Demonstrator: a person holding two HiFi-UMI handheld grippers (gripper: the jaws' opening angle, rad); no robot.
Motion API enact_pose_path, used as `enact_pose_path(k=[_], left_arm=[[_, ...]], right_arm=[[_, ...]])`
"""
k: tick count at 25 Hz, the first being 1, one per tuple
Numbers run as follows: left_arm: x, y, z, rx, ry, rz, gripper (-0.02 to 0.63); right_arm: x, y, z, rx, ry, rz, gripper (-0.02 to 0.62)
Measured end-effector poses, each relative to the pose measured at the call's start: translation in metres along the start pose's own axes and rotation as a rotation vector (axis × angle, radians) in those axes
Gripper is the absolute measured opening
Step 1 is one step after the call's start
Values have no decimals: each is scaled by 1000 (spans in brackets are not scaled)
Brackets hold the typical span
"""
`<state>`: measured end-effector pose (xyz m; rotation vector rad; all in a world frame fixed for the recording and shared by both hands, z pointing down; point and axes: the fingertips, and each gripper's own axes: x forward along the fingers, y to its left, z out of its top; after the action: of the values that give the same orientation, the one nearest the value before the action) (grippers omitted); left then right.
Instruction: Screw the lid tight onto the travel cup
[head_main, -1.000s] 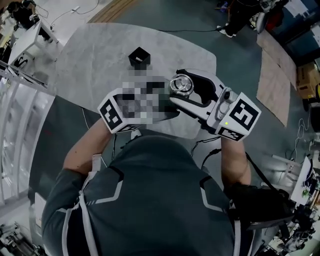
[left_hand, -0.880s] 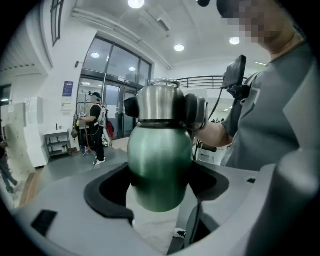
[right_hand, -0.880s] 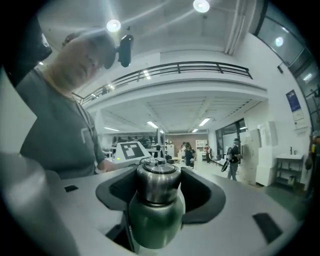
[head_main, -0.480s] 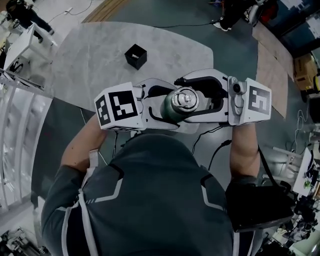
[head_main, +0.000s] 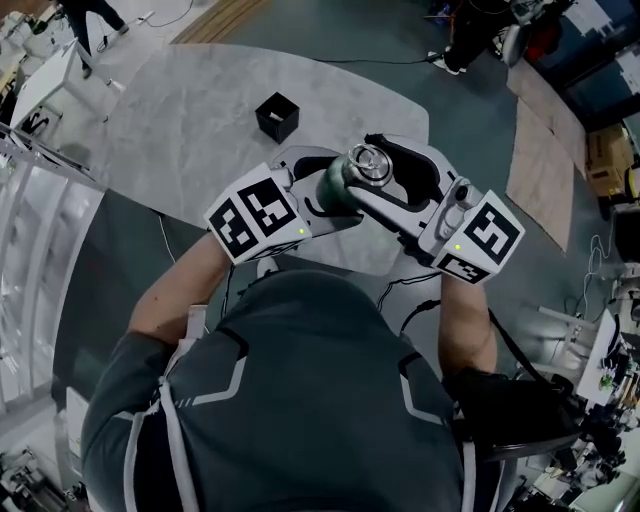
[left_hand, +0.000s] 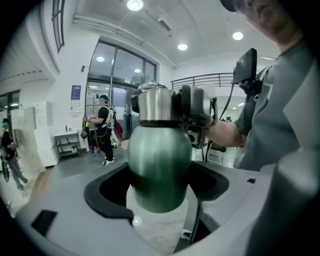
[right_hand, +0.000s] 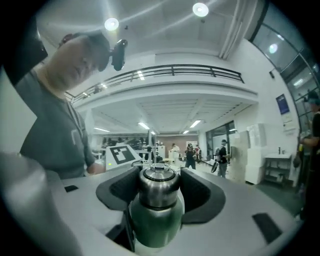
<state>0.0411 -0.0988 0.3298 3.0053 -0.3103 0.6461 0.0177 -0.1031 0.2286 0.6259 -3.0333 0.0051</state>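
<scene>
The travel cup hangs in the air over the table's near edge, its green body (head_main: 336, 186) (left_hand: 159, 170) gripped from the left by my left gripper (head_main: 333, 190) (left_hand: 159, 189), which is shut on it. The steel lid (head_main: 366, 163) (right_hand: 159, 186) sits on top of the cup. My right gripper (head_main: 366, 170) (right_hand: 160, 192) reaches in from the lower right. Its jaws have just been closing with the lid between them, and the black pads now touch the lid on both sides. In the left gripper view the right gripper (left_hand: 194, 107) shows behind the lid.
A small black open box (head_main: 277, 116) stands on the grey marbled table (head_main: 190, 120) beyond the cup. Brown mats (head_main: 545, 150) lie on the floor to the right. People and shelving show far off in both gripper views.
Half a second ago the right gripper came in level from the right; it has since swung clockwise round the lid to the lower right. The left gripper turned slightly, still holding the cup.
</scene>
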Motion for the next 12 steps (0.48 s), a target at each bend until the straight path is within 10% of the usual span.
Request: enact_pose_path(k=[12], left_arm=[[-10, -41, 10, 56, -45, -256, 368]], right_arm=[[-9, 41, 11, -60, 6, 410, 302]])
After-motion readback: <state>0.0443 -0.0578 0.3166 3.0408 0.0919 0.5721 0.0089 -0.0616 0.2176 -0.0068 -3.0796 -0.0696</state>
